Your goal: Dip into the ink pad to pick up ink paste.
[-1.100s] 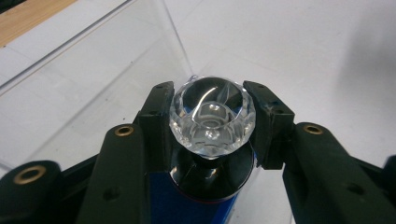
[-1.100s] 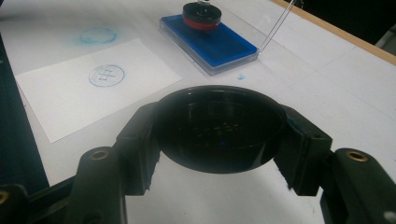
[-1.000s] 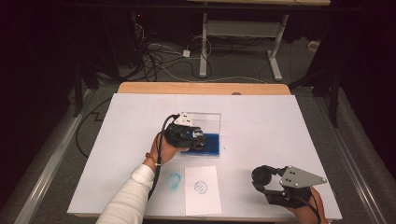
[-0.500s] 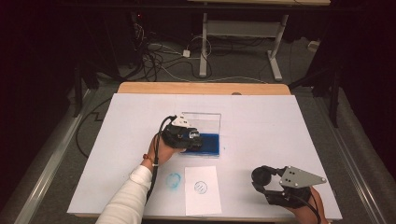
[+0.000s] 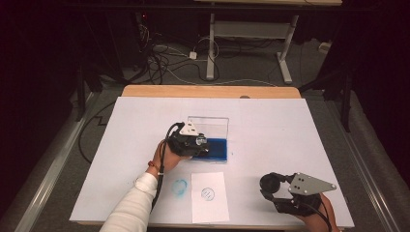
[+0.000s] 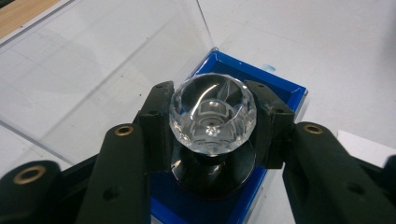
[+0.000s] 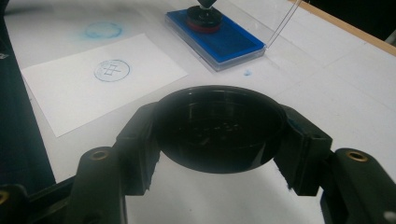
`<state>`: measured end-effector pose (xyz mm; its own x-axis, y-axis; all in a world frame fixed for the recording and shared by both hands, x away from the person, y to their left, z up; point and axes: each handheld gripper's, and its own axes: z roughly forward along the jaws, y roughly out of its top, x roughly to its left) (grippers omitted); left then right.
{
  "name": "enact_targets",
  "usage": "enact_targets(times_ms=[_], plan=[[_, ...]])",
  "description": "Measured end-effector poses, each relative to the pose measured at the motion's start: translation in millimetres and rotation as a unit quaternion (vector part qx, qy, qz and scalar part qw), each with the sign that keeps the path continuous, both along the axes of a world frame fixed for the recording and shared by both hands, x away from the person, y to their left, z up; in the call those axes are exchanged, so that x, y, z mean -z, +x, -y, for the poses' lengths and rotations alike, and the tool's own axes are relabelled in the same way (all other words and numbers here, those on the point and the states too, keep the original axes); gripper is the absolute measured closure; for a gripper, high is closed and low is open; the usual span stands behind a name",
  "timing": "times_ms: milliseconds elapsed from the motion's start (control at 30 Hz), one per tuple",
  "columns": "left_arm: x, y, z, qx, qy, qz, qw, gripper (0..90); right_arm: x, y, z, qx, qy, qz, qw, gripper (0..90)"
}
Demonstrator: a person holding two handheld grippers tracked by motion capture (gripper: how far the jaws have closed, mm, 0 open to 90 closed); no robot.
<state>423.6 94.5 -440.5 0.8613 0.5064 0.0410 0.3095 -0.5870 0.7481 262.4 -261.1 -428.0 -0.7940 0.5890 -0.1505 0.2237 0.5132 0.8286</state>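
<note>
Setting: white-covered table (image 5: pixel 270 145) with a wooden far edge, cables on the dark floor beyond.
Left gripper: left gripper (image 6: pixel 212 119) is pinched on the faceted clear knob of a stamp (image 6: pixel 212 112), its jaws pressed against both sides; seen from above, left gripper (image 5: pixel 193 144) sits at the near left part of the ink pad.
Stamp: its dark base rests on the blue ink pad (image 7: pixel 224 39), toward one end of it.
Ink pad case: clear lid (image 5: pixel 209 126) stands open on the far side.
Right gripper: right gripper (image 7: pixel 219 128) clasps a round black cap (image 7: pixel 219 126) between its jaws, near the table's front right corner.
Paper: white sheet (image 5: pixel 209 197) with a round blue stamp print (image 5: pixel 208 194), at the table's front edge.
Smudge: blue ring-shaped ink mark (image 5: pixel 179 186) on the table, just left of the sheet.
</note>
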Motion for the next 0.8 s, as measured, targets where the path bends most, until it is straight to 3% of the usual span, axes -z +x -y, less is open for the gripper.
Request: enact_targets(times_ms=[200, 333, 533, 700, 800], plan=[[-0.7, 1.1, 0.7, -0.009, 0.001, -0.003, 1.0, 54.5, 0.9, 0.7, -0.2, 0.001, -0.001, -0.005, 1.0, 38.1], [-4.7, 1.7, 2.2, -0.006, 0.017, -0.006, 0.9998, 54.6, 1.0, 0.8, -0.1, 0.004, -0.001, -0.003, 1.0, 38.1], [-16.8, 5.2, -10.8, -0.023, -0.013, -0.003, 0.9996, 54.6, 0.9, 2.0, 1.6, 0.007, 0.003, -0.004, 1.0, 38.1], [-19.6, 8.4, -13.4, -0.027, 0.0, -0.004, 0.9996, 54.6, 0.8, 2.2, 0.5, 0.005, 0.003, -0.004, 1.0, 38.1], [-15.8, 10.4, -14.6, -0.03, -0.005, -0.013, 0.9995, 54.5, 0.9, 2.4, 0.7, 0.006, 0.003, -0.005, 1.0, 38.1]])
